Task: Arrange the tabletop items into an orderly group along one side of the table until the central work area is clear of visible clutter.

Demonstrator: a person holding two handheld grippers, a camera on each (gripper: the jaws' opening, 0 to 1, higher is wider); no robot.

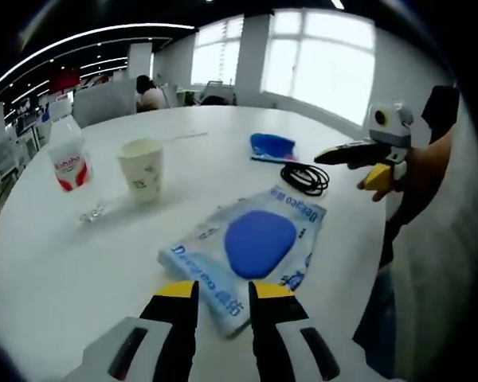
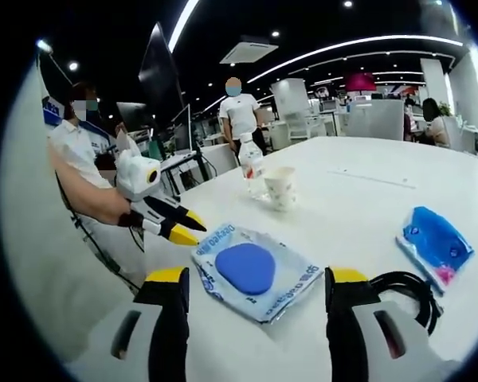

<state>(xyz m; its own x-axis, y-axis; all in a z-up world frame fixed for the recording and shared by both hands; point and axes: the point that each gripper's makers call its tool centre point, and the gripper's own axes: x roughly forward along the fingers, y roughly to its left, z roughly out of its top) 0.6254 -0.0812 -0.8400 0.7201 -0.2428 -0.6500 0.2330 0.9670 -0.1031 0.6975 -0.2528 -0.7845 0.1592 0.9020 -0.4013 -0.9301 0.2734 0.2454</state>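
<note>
Wipes pack (image 1: 251, 251) lies dead ahead of left gripper (image 1: 223, 290), long axis diagonal, jaws slightly apart, empty; right gripper (image 2: 256, 278) spread wide, also near.

Wipes pack (image 1: 251, 247) on counter (image 1: 56, 278), near edge. Beyond it: cable (image 1: 305, 177), then small pouch (image 1: 272, 146). Cup (image 1: 141, 167) beside bottle (image 1: 68, 155), apart, further in.
</note>
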